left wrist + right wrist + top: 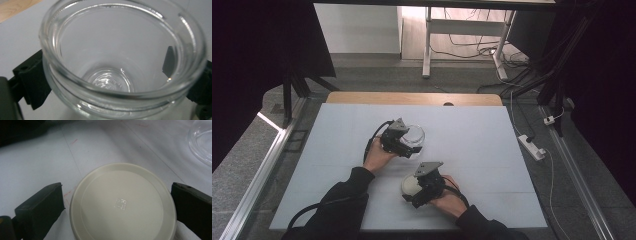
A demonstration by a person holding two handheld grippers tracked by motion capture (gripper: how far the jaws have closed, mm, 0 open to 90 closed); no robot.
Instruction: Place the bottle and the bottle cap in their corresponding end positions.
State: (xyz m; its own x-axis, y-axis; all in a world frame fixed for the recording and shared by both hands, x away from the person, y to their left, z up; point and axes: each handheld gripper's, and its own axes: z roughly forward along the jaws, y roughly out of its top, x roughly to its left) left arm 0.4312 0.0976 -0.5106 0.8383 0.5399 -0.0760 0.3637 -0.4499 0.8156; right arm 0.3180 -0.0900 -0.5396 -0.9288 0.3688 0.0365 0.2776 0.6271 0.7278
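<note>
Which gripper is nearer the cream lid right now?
Right. The right gripper straddles the cream lid, fingers either side. The left gripper is farther off, around the glass jar.

A white power strip (531, 146) lies on the floor right of the table (472, 125).

An empty clear glass jar (414, 137) stands open mid-counter; its cream round lid (122, 205) lies flat nearer, slightly right.
</note>
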